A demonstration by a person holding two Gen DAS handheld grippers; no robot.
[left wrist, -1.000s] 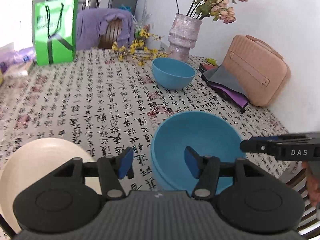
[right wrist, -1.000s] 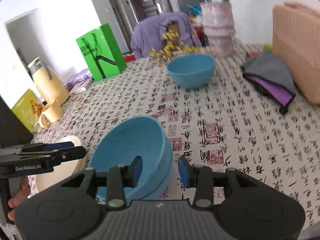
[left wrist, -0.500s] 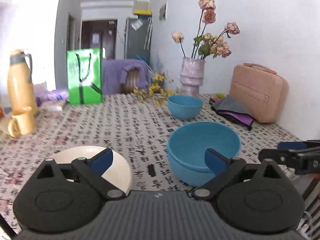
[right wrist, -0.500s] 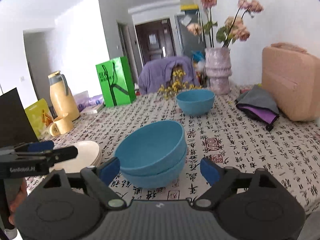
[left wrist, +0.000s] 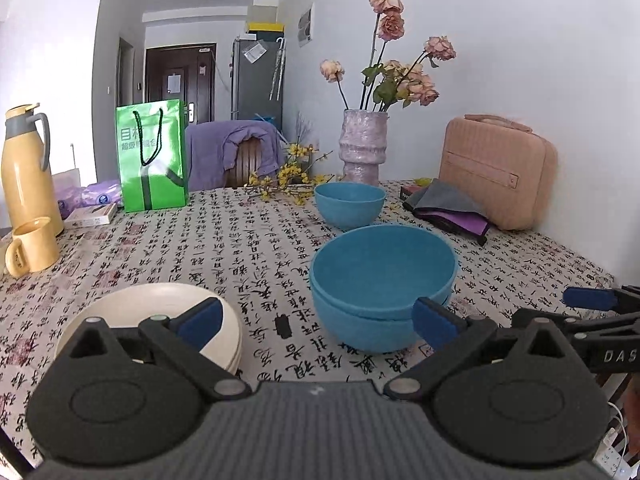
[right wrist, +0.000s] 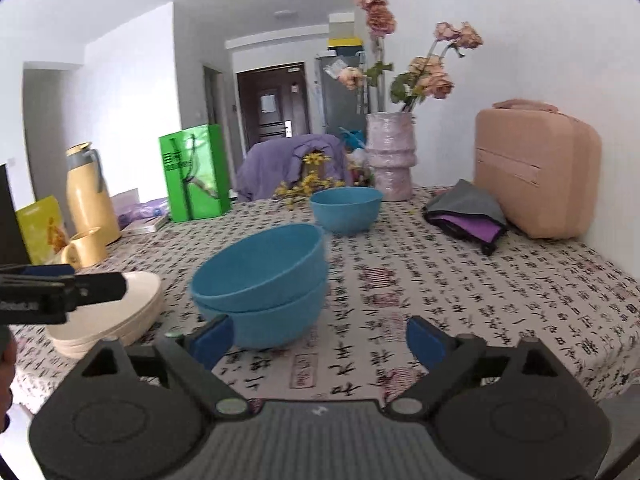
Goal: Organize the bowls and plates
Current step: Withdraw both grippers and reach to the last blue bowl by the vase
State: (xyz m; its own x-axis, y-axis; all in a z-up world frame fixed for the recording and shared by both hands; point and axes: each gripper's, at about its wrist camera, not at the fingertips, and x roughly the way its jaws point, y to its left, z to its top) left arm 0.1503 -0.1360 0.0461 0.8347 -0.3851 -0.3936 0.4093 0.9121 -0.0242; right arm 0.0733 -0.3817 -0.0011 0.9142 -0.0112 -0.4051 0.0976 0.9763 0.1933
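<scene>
Both the left gripper (left wrist: 316, 318) and the right gripper (right wrist: 318, 338) are opening wide, nothing between their jaws. The lone blue bowl (left wrist: 349, 205) sits beyond the nested blue bowls (left wrist: 382, 286) (cream plates (left wrist: 160, 320) alongside); approach its rim squarely, pinch firmly.

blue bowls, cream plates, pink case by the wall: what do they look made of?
Blue bowls: matte, even colour, no glare; probably plastic or fibre composite. Cream plates: smooth, faint sheen; ceramic or melamine, hard to tell. Pink case: ribbed, dull surface; looks like moulded plastic or faux leather.
</scene>
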